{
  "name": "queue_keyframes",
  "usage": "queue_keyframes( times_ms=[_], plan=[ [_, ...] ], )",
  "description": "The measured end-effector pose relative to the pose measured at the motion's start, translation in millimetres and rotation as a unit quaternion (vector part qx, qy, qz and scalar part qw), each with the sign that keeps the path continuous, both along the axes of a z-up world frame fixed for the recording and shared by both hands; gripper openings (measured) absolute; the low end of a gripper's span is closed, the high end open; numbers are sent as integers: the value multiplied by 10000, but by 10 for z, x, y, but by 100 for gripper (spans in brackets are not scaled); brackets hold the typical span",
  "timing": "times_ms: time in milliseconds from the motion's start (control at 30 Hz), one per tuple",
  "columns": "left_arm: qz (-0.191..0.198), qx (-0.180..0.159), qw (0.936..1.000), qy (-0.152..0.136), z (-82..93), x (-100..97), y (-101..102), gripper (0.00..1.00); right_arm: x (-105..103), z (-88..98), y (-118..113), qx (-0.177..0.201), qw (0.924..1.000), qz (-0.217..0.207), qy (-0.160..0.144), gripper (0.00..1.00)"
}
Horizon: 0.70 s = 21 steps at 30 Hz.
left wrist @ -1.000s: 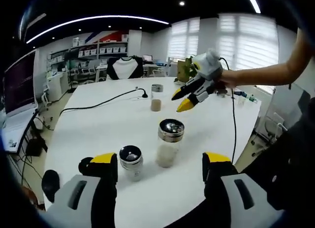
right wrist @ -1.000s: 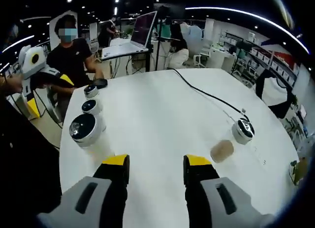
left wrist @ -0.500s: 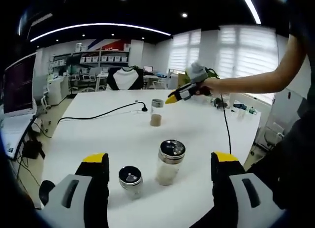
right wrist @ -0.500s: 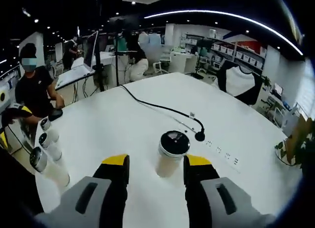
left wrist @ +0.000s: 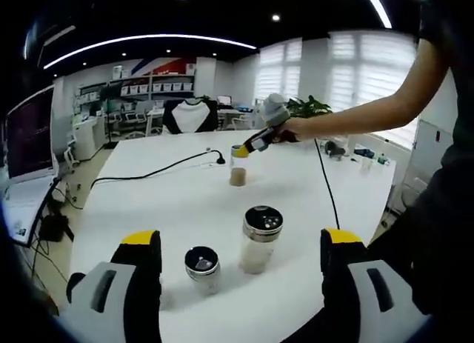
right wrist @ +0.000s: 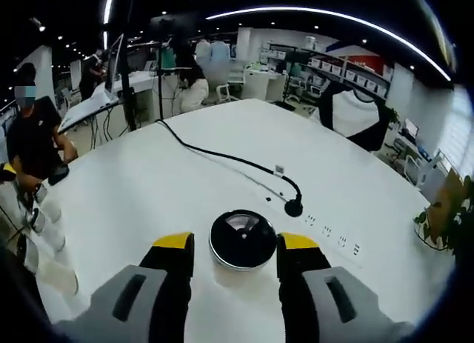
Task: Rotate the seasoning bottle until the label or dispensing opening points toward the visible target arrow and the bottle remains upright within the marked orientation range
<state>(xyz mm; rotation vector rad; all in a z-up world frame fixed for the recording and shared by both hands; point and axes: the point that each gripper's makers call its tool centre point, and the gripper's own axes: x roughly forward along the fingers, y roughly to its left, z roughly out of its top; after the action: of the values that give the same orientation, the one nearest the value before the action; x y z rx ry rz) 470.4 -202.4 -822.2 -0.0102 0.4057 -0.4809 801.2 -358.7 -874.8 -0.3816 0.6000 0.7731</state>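
Three seasoning bottles stand upright on the white table [left wrist: 148, 202]. The far one [left wrist: 238, 176] holds brown powder, and my right gripper [left wrist: 241, 151] is at its top, held by a person's arm reaching in from the right. In the right gripper view its silver lid [right wrist: 243, 238] sits between the jaws of my right gripper [right wrist: 236, 243], which stands open around it. Nearer, a tall bottle with a silver lid [left wrist: 259, 239] and a short one [left wrist: 201, 267] stand in front of my left gripper [left wrist: 238, 239], open wide and holding nothing.
A black cable [right wrist: 222, 159] runs across the table to a plug [right wrist: 294, 207] just beyond the far bottle. A person [right wrist: 31, 139] sits past the table edge. A chair [left wrist: 189, 115] and shelves stand behind the table.
My right gripper has closed in on the far bottle, whose lid now lies between its jaws. The left view has drawn back slightly; the two near bottles have not moved.
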Motion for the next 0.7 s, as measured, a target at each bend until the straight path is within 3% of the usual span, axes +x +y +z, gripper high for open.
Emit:
queue_keyframes(
  times_ms=[200,433,700],
  plan=[
    [248,26,9997,88,-27,-45,118,92,51,-47,27,-251,9996,17,-131,38],
    [451,-98,9989,75,-15,-85,207,90,76,-74,-13,-125,9999,7,-52,37],
    [306,-69,9994,114,-53,-154,139,89,-125,-94,0,-210,9994,285,38,37]
  ],
)
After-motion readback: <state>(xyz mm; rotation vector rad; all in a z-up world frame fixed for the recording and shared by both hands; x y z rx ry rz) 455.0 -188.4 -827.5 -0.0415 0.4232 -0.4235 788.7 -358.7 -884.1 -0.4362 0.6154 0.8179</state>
